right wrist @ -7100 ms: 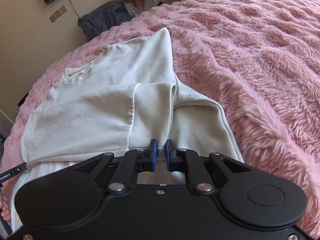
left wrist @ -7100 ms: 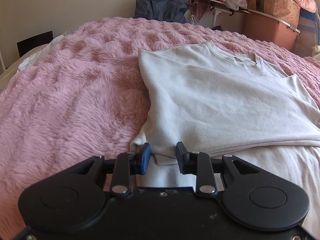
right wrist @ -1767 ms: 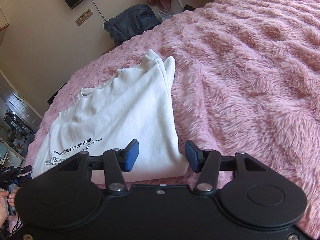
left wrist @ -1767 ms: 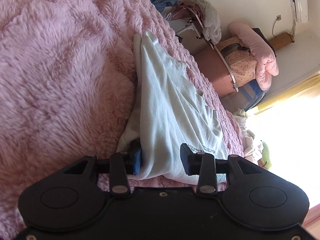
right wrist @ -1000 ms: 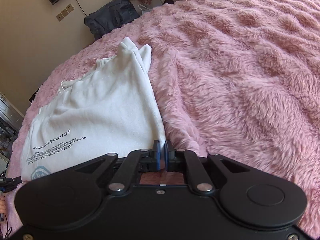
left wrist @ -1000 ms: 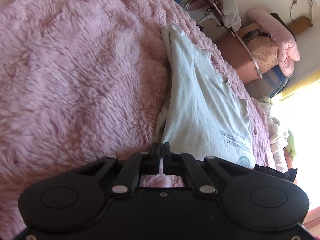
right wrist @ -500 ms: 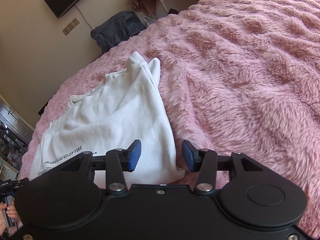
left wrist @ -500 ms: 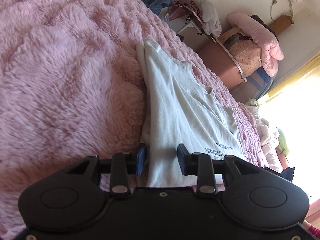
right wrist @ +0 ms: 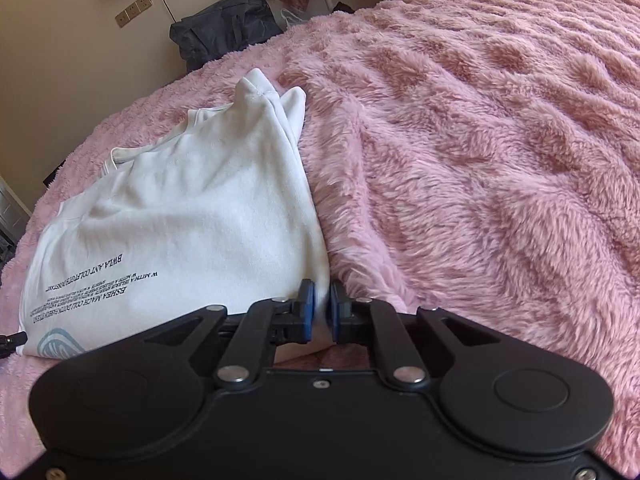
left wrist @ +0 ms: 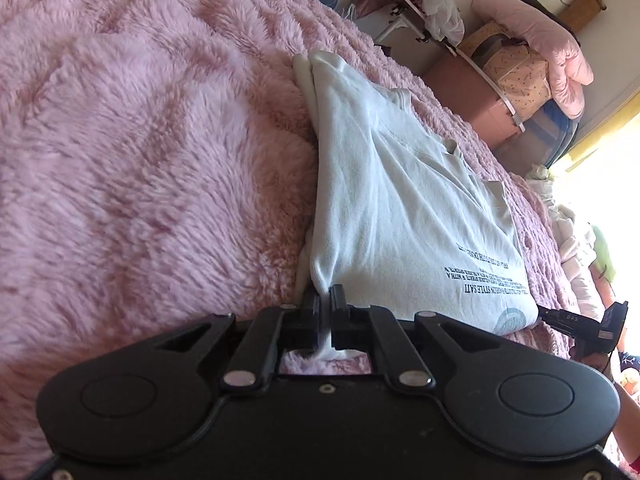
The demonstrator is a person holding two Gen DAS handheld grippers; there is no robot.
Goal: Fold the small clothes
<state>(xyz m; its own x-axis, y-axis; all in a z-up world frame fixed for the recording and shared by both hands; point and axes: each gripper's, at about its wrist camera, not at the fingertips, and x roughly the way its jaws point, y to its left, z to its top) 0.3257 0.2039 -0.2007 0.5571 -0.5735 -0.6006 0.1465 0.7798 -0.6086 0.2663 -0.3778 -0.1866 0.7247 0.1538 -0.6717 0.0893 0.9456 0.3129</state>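
Note:
A white sweatshirt (left wrist: 400, 208) lies folded on the pink fluffy blanket (left wrist: 140, 160), with black print and a blue logo near its close edge. My left gripper (left wrist: 325, 300) is shut on the sweatshirt's near left corner. In the right wrist view the sweatshirt (right wrist: 192, 216) lies to the left, and my right gripper (right wrist: 320, 304) is shut on its near right corner, at the edge against the blanket (right wrist: 480, 160). The fabric inside both jaws is mostly hidden by the fingers.
A dark blue bag (right wrist: 224, 28) sits past the bed's far edge by the wall. Pink storage boxes and bedding (left wrist: 520, 72) stand at the back right. The other gripper's tip (left wrist: 580, 320) shows at the right edge.
Both grippers were open around the sweatshirt's near corners half a second ago. Both have now shut on those corners.

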